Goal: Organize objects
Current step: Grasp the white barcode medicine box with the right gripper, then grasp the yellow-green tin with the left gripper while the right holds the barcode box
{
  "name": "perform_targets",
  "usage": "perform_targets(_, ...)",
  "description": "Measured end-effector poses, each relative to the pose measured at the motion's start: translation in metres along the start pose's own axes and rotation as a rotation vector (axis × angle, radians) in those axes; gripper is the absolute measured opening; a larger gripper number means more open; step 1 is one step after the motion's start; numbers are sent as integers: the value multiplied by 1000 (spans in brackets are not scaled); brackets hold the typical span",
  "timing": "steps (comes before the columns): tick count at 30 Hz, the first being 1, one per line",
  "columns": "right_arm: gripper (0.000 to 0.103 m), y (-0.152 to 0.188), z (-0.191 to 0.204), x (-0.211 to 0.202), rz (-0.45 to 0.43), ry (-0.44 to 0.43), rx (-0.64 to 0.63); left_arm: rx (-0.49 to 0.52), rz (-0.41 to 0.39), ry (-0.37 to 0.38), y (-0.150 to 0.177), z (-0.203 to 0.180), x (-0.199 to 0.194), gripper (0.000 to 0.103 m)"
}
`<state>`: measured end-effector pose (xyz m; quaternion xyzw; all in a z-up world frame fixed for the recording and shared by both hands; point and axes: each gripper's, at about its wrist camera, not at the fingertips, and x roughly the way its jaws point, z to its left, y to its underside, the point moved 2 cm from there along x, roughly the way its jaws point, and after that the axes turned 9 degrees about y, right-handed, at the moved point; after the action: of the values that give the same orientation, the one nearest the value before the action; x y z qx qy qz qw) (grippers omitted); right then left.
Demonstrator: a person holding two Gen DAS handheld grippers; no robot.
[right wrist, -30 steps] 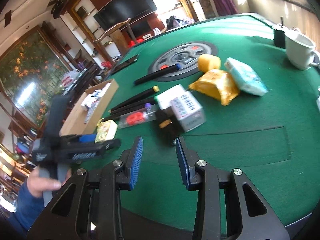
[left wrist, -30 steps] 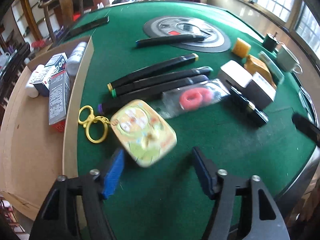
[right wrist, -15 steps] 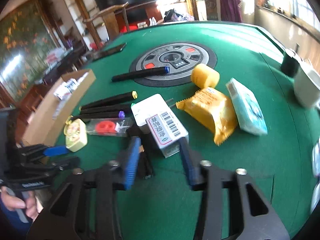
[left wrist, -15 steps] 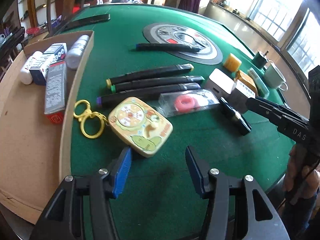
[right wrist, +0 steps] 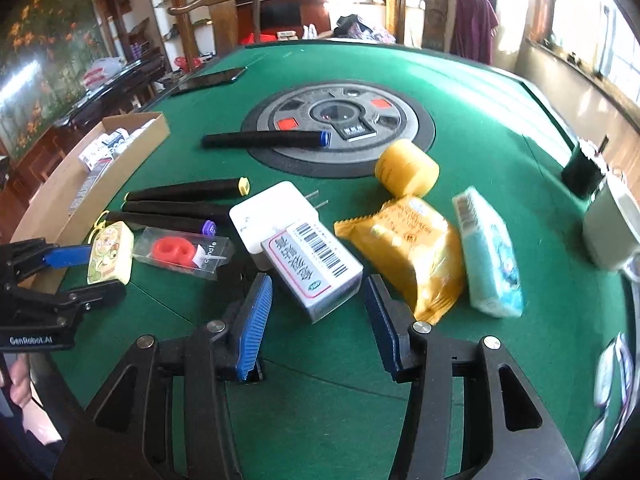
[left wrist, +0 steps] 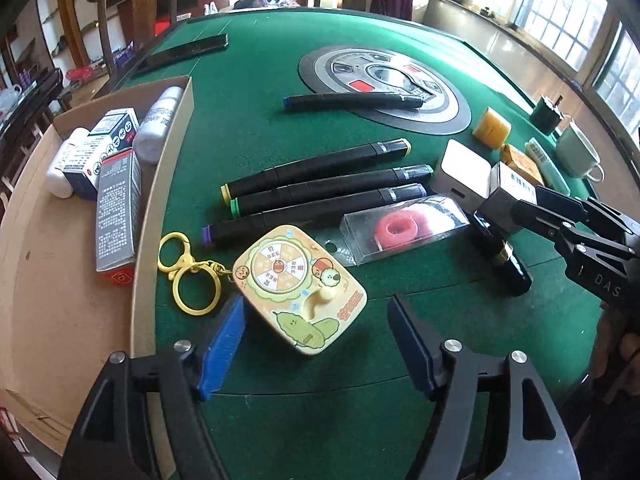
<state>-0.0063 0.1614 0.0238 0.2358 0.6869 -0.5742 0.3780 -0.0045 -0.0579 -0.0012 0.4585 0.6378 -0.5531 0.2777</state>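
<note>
My left gripper (left wrist: 316, 340) hangs over the near corner of a yellow cartoon toy case (left wrist: 300, 284) with a yellow keyring (left wrist: 188, 276). Its jaws are opening, and the case's corner lies between them without being pressed. My right gripper (right wrist: 318, 312) is open. It straddles the near end of a white barcode box (right wrist: 316, 264), with slim gaps on both sides. Three black markers (left wrist: 320, 184) and a clear pack with a pink ring (left wrist: 400, 228) lie just beyond the case. The left wrist view shows the right gripper (left wrist: 516, 208) at that box.
A cardboard tray (left wrist: 160, 184) at the left holds small boxes and bottles. Around the barcode box lie a white charger (right wrist: 272, 208), a yellow snack packet (right wrist: 412, 240), a blue tissue pack (right wrist: 488, 252) and a black tube (left wrist: 504, 256). A mug (right wrist: 612, 232) stands far right.
The left jaws have spread wider over the toy case. The right gripper swung toward the barcode box, opened, and now straddles its near end.
</note>
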Motion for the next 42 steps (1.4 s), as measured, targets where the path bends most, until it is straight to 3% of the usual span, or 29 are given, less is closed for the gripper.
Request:
perform_targets(8,47,-20,11,8,-45,-34,-135,-161,3,45,-11,14,3,77)
perform_targets(11,39,-15,13,5,-49,-34,-120,-184,1,50,-14,17,3,77)
perform_targets(15,33,-3,12,-5,-58,-49,-64,-149,-22,37,-11,16,3,75)
perform_targets(18,33,7,12,-15,-77,-76,-34,-105,-37,-1,-9,14,1,55)
perform_targets(20,33,10,11,-19,-85,-74,-29,-90,-35,18,-7,12,-1,50)
perform_targets(30,33,18,4,-33,-111,-97,26,-35,-65,22,7,11,-8,47)
perform_targets(42,33,28,12,-58,-139,-138,107,-14,-155,160,18,5,-42,46)
